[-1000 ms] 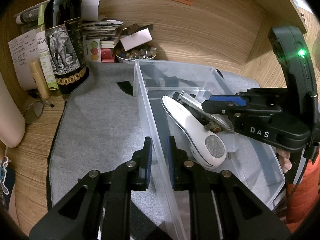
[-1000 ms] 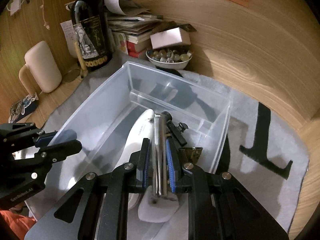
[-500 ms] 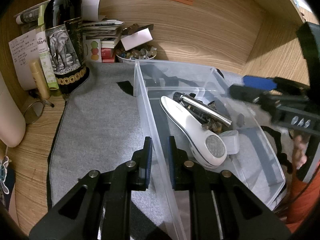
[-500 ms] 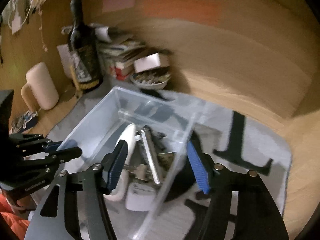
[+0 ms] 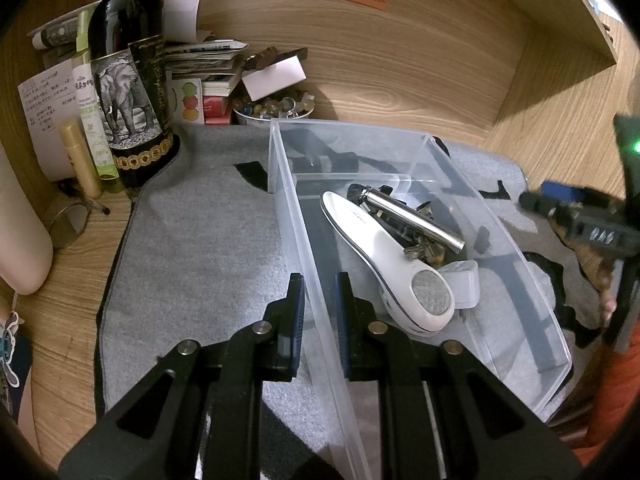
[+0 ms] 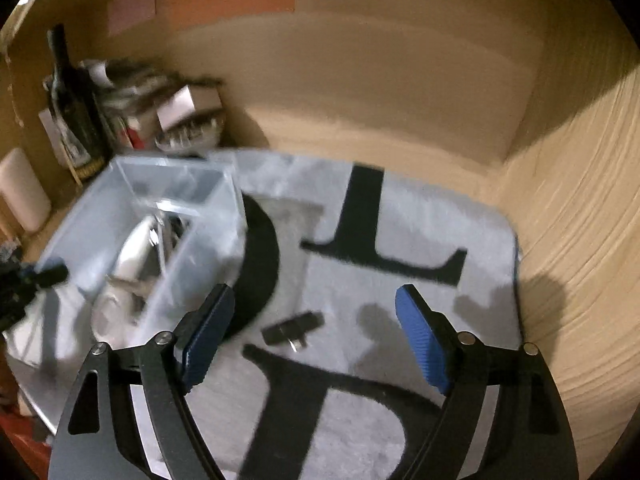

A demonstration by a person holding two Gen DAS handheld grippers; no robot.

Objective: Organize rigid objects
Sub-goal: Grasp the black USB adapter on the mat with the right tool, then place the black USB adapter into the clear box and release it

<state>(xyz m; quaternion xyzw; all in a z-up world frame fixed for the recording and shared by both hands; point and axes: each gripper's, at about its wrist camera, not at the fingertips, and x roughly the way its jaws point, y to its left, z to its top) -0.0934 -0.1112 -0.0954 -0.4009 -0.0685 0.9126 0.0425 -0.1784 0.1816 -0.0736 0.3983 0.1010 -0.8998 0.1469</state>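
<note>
A clear plastic bin stands on a grey mat. Inside lie a white handheld device, a silver metal bar tool and small metal bits. My left gripper is shut on the bin's left wall, one finger on each side. My right gripper is open and empty over the mat, right of the bin; it also shows in the left wrist view. A small dark object lies on the mat just beyond the right gripper.
A dark wine bottle with an elephant label, stacked papers and a bowl of small stones stand at the back left. A beige cylinder is at the far left. Wooden walls close the back and the right.
My right gripper let go of the silver bar tool in the bin, opened wide and swung out to the right over the mat. The left gripper kept still.
</note>
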